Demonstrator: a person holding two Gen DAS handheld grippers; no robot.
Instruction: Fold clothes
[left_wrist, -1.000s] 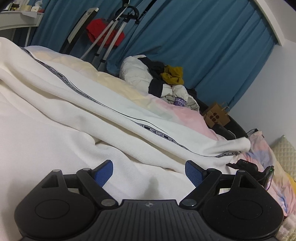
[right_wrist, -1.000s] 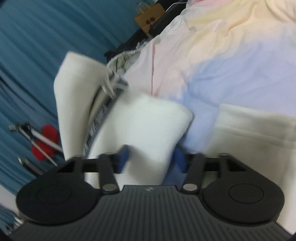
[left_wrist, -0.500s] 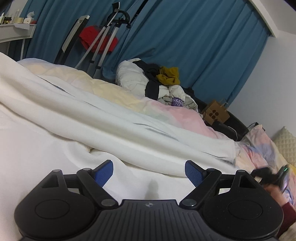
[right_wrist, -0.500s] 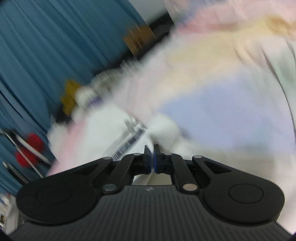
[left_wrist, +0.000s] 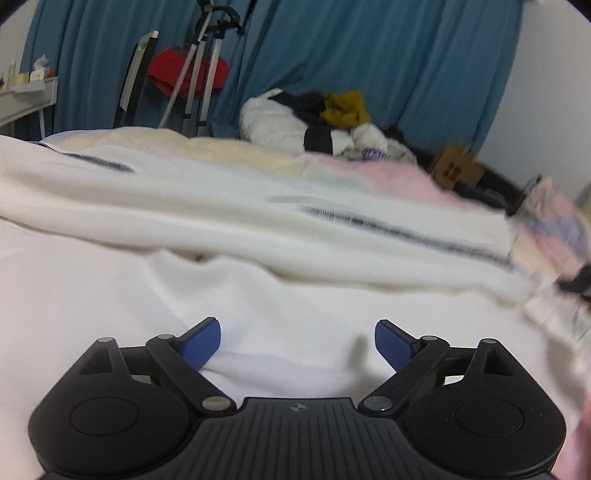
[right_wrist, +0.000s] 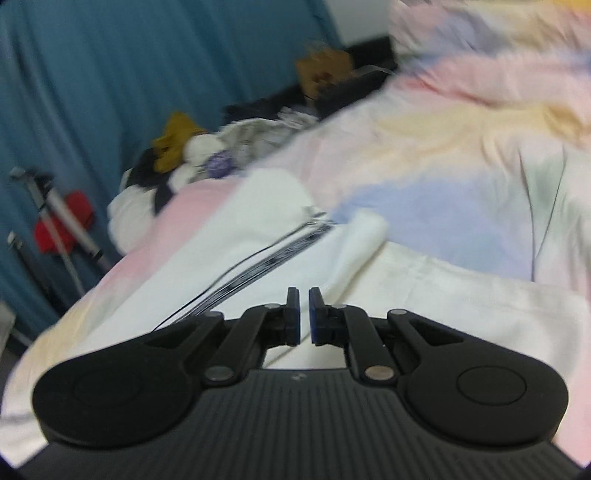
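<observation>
Left claw (left_wrist: 295, 345) low over a white garment (left_wrist: 258, 295) on the bed (left_wrist: 388, 173), fingers spread wide, nothing between them; plain white cloth fills the lower and middle frame of the left view, right under the blue pads (left_wrist: 201, 345). Above it a long fold or sleeve with a dark printed stripe (left_wrist: 388, 225) runs across mid-frame, from upper left down to the right edge, so its long axis lies crosswise to this claw's reach. Right end of that band is blurred; cannot tell where it stops. Right claw (right_wrist: 303, 315) nearly closed, only a narrow slit between the pads; white cloth lies close under and behind the tips, but whether any is pinched, cannot tell. In the right view the same striped band (right_wrist: 266, 264) runs from lower left up toward centre, ending at a rounded white cuff (right_wrist: 365, 229) just above and right of the tips, on the pastel bed cover (right_wrist: 443, 155). Judgement: the cuff end is nearer the right claw and lies ahead of it, slightly right; the left claw sits over the body of the garment, placed to pin or pinch there while the sleeve is carried across. Unfolded clothes pile (left_wrist: 317, 122) at upper centre, against the blue curtain (left_wrist: 406, 55)
</observation>
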